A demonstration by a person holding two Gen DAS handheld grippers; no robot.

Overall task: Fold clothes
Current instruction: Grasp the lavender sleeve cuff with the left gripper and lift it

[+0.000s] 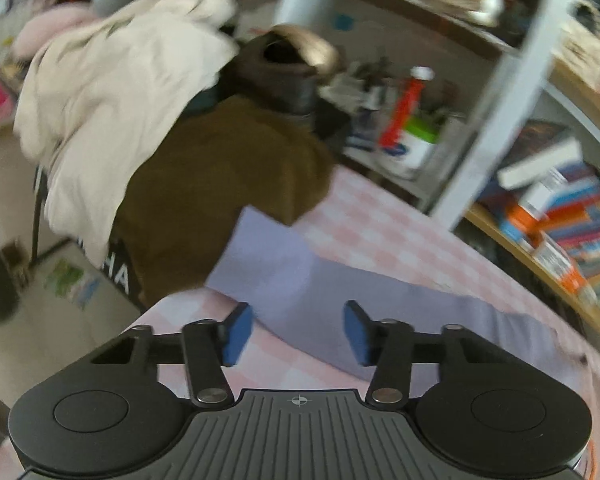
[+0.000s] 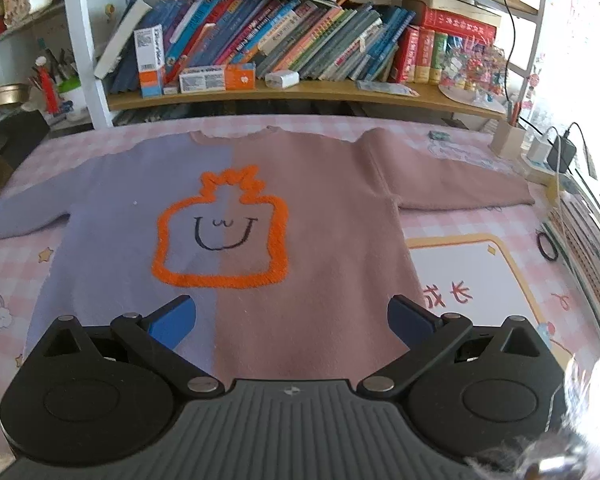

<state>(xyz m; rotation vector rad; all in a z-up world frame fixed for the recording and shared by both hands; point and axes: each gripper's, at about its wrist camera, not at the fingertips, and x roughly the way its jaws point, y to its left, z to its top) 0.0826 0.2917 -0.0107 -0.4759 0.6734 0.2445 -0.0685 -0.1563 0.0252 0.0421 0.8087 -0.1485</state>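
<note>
Two views, left wrist first. Blurred throughout. Left gripper [image 1: 298, 332] hanging over a lilac knitted sleeve [image 1: 300, 280], blue pads [image 1: 238, 332] partly spread, one on each side of the sleeve, neither seen pressing on it. Sleeve lying flat on the pink-and-white checked tablecloth [image 1: 380, 224]. Beyond the sleeve's far end, a brown fleece garment [image 1: 220, 184], heaped with a cream-white jacket [image 1: 112, 100] draped over it. Right of the heap, a white cup of pens and a red tube [image 1: 408, 136], then a white-framed wooden bookshelf [image 1: 500, 120].

Right wrist next, sharp. Right gripper [image 2: 292, 320] spread wide above the bottom hem of a half-lilac, half-dusty-pink sweater [image 2: 320, 208], nothing between its blue pads [image 2: 172, 320]. Sweater laid flat and face up on the checked tablecloth [image 2: 440, 224], neckline toward the bookshelf [image 2: 300, 96], both sleeves stretched out sideways. Orange fluffy outline with a black smiling face [image 2: 220, 236] centred on the sweater's chest. Right of the sweater, a white mat with a yellow border [image 2: 472, 272]; beyond the pink sleeve's cuff, a black charger and cables [image 2: 560, 152].
</note>
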